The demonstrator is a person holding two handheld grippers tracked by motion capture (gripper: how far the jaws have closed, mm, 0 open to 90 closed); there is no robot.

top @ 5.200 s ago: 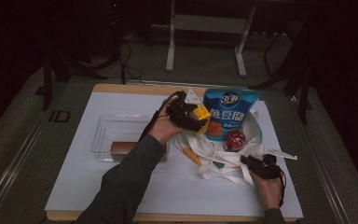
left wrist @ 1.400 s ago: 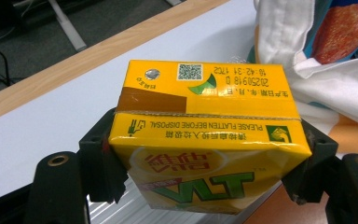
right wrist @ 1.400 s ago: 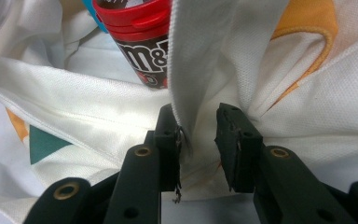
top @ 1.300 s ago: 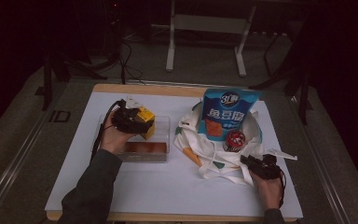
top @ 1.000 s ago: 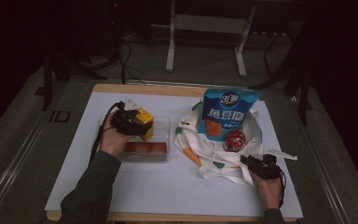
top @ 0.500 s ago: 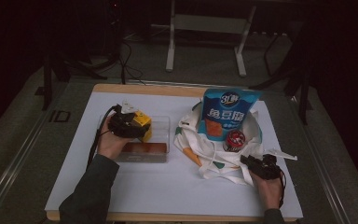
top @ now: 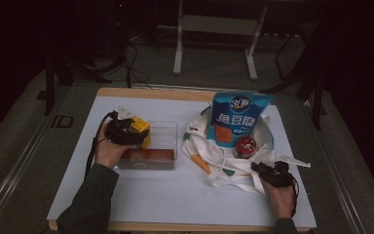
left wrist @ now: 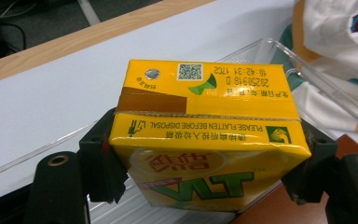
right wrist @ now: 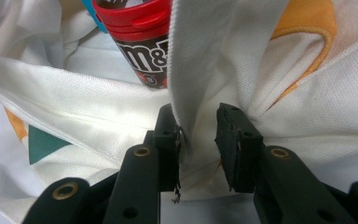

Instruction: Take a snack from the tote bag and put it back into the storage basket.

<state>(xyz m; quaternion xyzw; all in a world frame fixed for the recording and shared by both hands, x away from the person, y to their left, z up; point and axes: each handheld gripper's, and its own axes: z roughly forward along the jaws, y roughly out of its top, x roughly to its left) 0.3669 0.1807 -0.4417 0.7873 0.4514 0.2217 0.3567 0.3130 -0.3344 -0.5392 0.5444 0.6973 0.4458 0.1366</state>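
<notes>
The yellow drink carton [left wrist: 205, 140] is sitting between the black jaws of the left gripper [left wrist: 205, 182], which are pressing on its two side faces and holding it over the clear plastic tray [top: 168, 132], above the brown bar [top: 148, 155] lying along the tray's near side. Judged from its sharp folded edges and sealed top, the carton is likely filled, moderately weighty and fairly stiff, though its glossy walls could dent or slip under a hard squeeze; the flat side faces now gripped are looking like the soundest hold. The right gripper [right wrist: 196, 140] is resting at the near edge of the white tote bag [top: 233, 161], its jaws partly spread with a fold of the bag's cloth running up between them; whether the pads are pinching that fold cannot be told. A red-capped candy tub [right wrist: 140, 42] and a blue snack pouch [top: 236, 119] are standing in the bag. All is lying on a white sheet over a wooden-edged table [top: 141, 92]; the room beyond is dark, with metal stand legs and cables on a grey floor
</notes>
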